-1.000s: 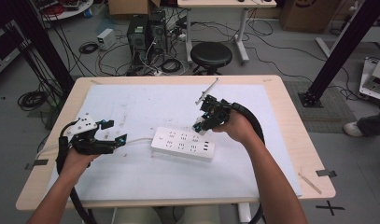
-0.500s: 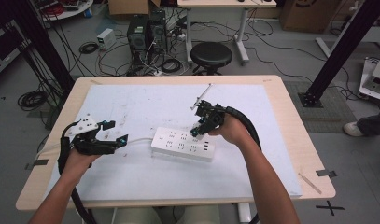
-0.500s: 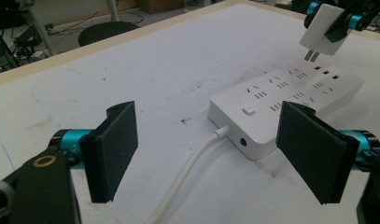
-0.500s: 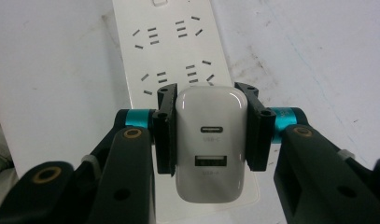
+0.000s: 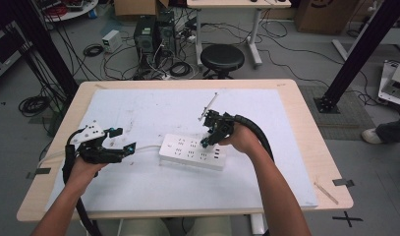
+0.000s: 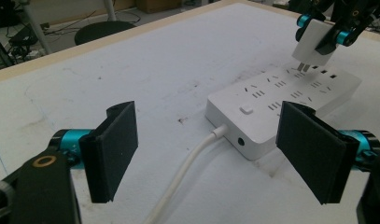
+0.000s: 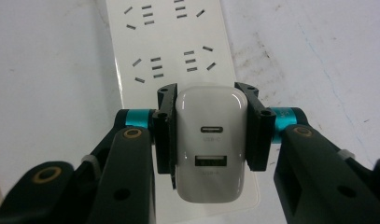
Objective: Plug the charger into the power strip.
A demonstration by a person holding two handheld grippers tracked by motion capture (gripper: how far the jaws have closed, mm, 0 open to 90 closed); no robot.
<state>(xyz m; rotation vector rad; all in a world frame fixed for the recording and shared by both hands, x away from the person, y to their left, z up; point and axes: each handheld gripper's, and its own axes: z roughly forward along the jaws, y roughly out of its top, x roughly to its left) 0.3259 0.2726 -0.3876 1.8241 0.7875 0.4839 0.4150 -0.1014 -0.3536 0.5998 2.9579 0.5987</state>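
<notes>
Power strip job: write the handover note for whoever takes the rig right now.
Right claw: shut on the white USB charger, held above the power strip with its prongs pointing down, close over the sockets but not yet in, as the left gripper view shows.
Left claw: open, holding nothing, low over the white mat at the strip's cable end; the cable runs between its jaws.
Power strip lies flat mid-table, no plug in any socket that can be seen.
Done: charger picked up and brought over the strip.
Left, most likely: line up the prongs, press the charger in, perhaps steadying the strip with the left claw.
</notes>
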